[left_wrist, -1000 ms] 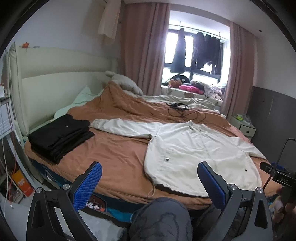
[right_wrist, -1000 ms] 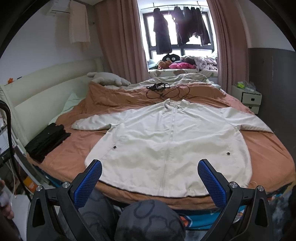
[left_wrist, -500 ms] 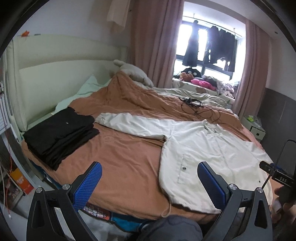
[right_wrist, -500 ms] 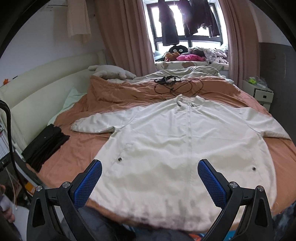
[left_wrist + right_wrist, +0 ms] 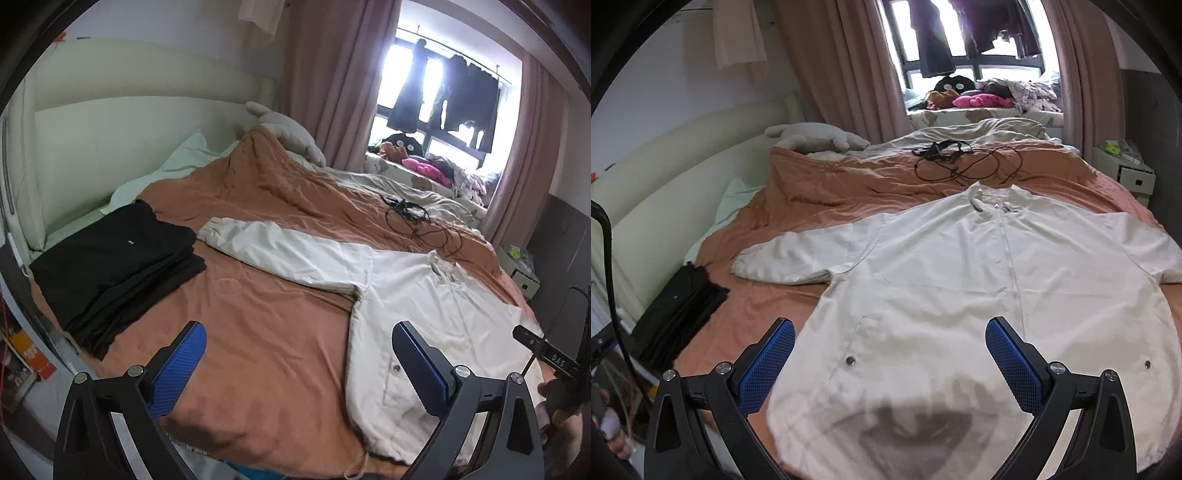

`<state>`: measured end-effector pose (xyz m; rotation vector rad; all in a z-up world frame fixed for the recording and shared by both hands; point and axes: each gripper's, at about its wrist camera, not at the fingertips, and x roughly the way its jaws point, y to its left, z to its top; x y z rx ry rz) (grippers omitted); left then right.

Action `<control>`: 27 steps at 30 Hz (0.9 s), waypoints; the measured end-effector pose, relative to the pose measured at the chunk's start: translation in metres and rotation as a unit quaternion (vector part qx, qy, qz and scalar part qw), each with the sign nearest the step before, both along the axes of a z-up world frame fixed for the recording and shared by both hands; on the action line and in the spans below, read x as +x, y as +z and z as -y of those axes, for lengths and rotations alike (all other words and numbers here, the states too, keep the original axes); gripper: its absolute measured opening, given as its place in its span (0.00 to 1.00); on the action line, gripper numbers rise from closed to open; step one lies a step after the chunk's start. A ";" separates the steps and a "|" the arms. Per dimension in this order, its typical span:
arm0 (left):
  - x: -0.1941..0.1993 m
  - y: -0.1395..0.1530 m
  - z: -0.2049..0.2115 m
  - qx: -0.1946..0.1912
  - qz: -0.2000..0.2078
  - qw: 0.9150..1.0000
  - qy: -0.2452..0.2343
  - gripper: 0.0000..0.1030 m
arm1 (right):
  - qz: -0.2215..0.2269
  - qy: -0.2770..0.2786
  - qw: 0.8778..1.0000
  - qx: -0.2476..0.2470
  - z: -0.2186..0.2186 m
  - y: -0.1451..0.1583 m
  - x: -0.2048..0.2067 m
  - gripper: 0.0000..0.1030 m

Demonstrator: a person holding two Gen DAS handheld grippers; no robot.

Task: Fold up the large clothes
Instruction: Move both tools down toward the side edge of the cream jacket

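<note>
- I am looking at a large cream zip-front jacket [image 5: 997, 288], lying spread flat, front up, across the rust-orange bed cover [image 5: 258, 332]; it is filling the centre and right of the right wrist view and the right half of the left wrist view.
- My left tool [image 5: 295, 365] is hovering with its blue pads spread wide and holding nothing, low in the frame over bare cover, beside the jacket's side edge.
- My right tool [image 5: 890, 363] is likewise gaping and empty, hanging above the jacket's lower front.
- The jacket's sleeve [image 5: 280, 251] is stretching toward the upper left, its cuff just beside a folded stack of black clothes [image 5: 110, 266].
- I am judging the fold as not yet begun.
- Risk: pinching only the top layer near the hem would leave the back panel behind and bunch the fold.
- Risk: swinging that sleeve carelessly could drag the black stack out of shape.
- Risk: the tangled black cable [image 5: 960, 162] lying just above the collar could snag if I am pulling the jacket upward.
</note>
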<state>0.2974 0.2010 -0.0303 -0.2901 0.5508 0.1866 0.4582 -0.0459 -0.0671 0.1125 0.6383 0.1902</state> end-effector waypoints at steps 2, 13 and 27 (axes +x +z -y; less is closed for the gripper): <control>0.010 -0.003 -0.006 -0.001 -0.005 1.000 0.002 0.97 | -0.005 0.000 1.000 0.005 -0.008 -0.007 0.014 1.00; 0.076 -0.044 -0.052 -0.043 -0.039 0.998 0.014 0.79 | -0.054 0.003 0.998 0.012 -0.056 -0.071 0.090 0.94; 0.159 -0.099 -0.113 -0.096 -0.087 0.991 0.034 0.68 | -0.120 0.015 0.992 0.030 -0.082 -0.109 0.180 0.70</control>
